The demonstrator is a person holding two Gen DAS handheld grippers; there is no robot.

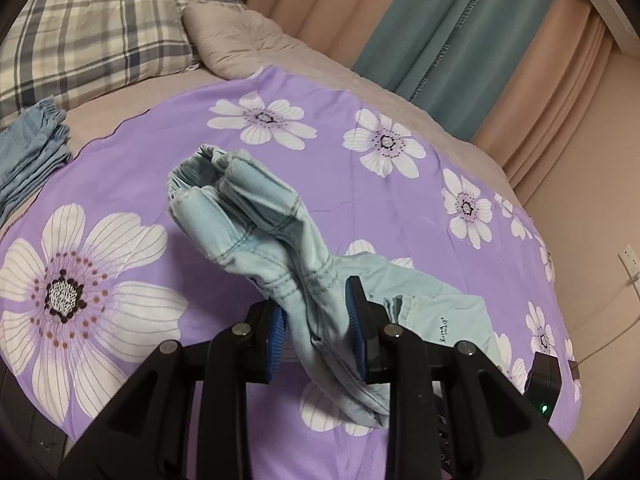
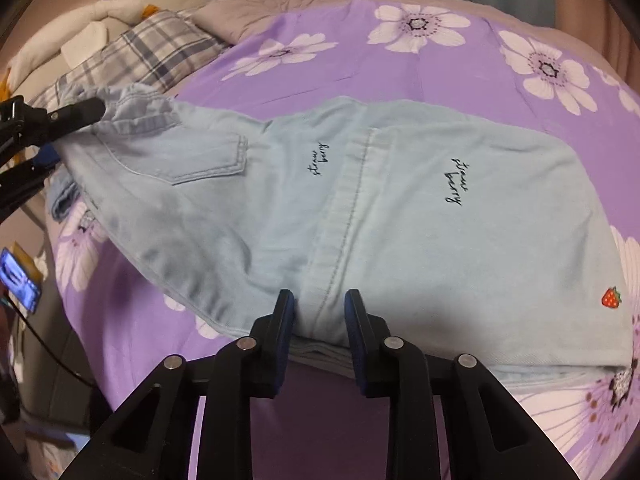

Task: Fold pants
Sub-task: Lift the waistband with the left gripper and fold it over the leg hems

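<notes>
Looking down the left gripper (image 1: 318, 322), we see its jaws clenched on a bunched stretch of the pale blue pants (image 1: 256, 216), the gathered waistband lifted off the bed and hanging in the middle of the frame. Along the right gripper (image 2: 320, 322) the jaws pinch the near folded edge of the pants (image 2: 400, 216) at the bottom centre, with the cloth spread flat over the purple flowered sheet (image 2: 400, 68) (small script and a strawberry patch (image 2: 611, 297) show on the fabric). In that same view the left gripper (image 2: 80, 114) enters from the upper left, holding the waistband end. A plaid pillow (image 1: 92, 36) lies at the upper left of the left view, beside folded blue clothes (image 1: 30, 156).
</notes>
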